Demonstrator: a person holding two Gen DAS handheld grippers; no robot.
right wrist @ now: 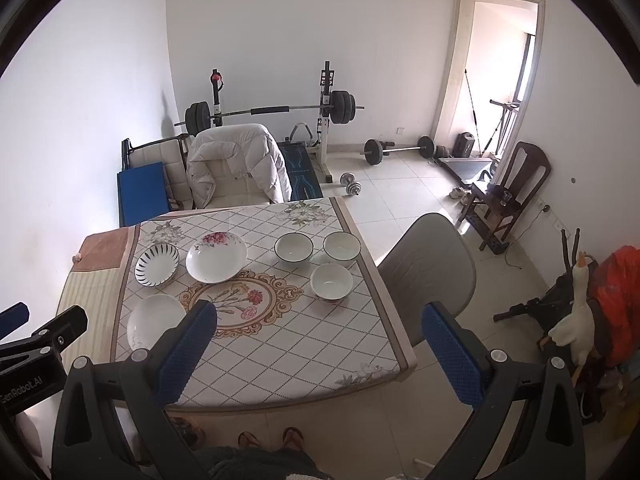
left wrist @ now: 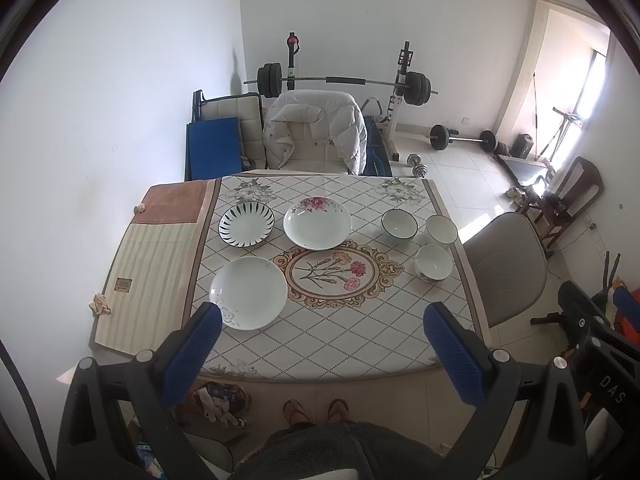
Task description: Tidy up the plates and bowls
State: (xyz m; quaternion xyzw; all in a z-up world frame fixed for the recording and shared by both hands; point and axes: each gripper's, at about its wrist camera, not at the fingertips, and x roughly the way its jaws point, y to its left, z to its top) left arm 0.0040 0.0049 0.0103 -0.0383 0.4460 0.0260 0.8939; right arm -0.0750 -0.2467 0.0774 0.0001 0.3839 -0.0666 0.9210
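On the table [left wrist: 340,344] lie three plates: a striped plate [left wrist: 246,224] at the far left, a pink-flowered plate [left wrist: 317,222] beside it, and a plain white plate [left wrist: 248,292] nearer me. Three bowls stand at the right: a dark-rimmed bowl [left wrist: 399,224], a white bowl [left wrist: 441,229] and a nearer white bowl [left wrist: 433,262]. My left gripper [left wrist: 322,316] is open and empty, high above the table's near edge. My right gripper [right wrist: 320,318] is open and empty, above the near right side. The same plates [right wrist: 216,256] and bowls [right wrist: 331,281] show in the right wrist view.
A grey chair [left wrist: 506,268] stands at the table's right side and a chair with a white jacket [left wrist: 316,132] at the far side. A striped mat [left wrist: 152,272] covers the table's left part. A barbell rack [left wrist: 340,80] and weights stand behind.
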